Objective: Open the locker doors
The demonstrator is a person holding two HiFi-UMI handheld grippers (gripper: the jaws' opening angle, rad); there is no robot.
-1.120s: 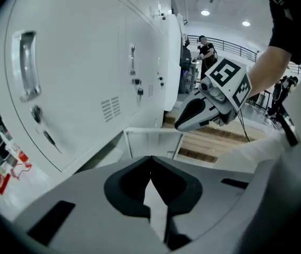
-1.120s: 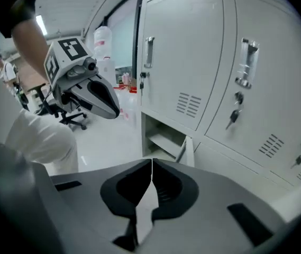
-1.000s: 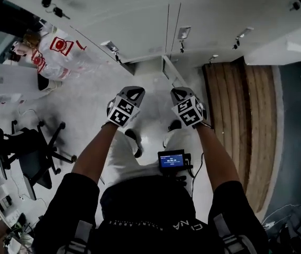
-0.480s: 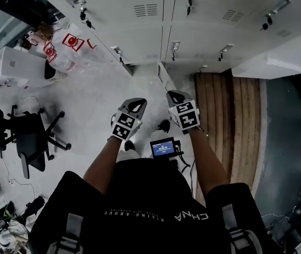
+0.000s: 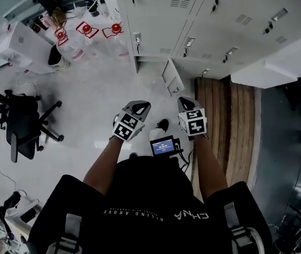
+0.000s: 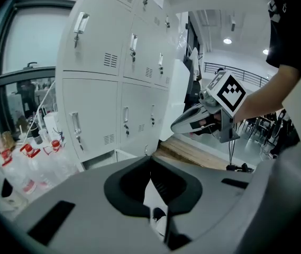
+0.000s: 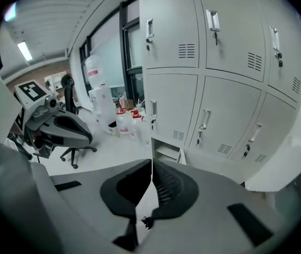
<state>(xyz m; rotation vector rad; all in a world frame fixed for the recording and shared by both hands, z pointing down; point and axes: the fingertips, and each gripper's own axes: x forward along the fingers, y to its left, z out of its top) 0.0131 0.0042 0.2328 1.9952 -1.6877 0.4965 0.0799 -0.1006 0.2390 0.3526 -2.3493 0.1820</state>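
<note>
Before tall lockers (image 5: 192, 25), low door (image 5: 172, 77) swung outward, left tool (image 5: 138, 108) and right tool (image 5: 186, 103) closed, empty.

The place reads as an office or shared workspace, at its locker corner. White metal lockers (image 5: 155, 15) stand in stacked tiers along one wall, with vent slots, lever handles and keys hanging at the locks. A black swivel office chair (image 5: 20, 126) on castors stands on the pale, glossy floor (image 5: 92, 94). Large clear water bottles (image 5: 87, 36) with red labels cluster beside the lockers, next to a glazed wall (image 7: 113, 46) in dark frames. Overhead, strip lights (image 7: 25, 51) run along a ribbed ceiling. Wooden decking (image 5: 224, 120) lies at the foot of the lockers.
</note>
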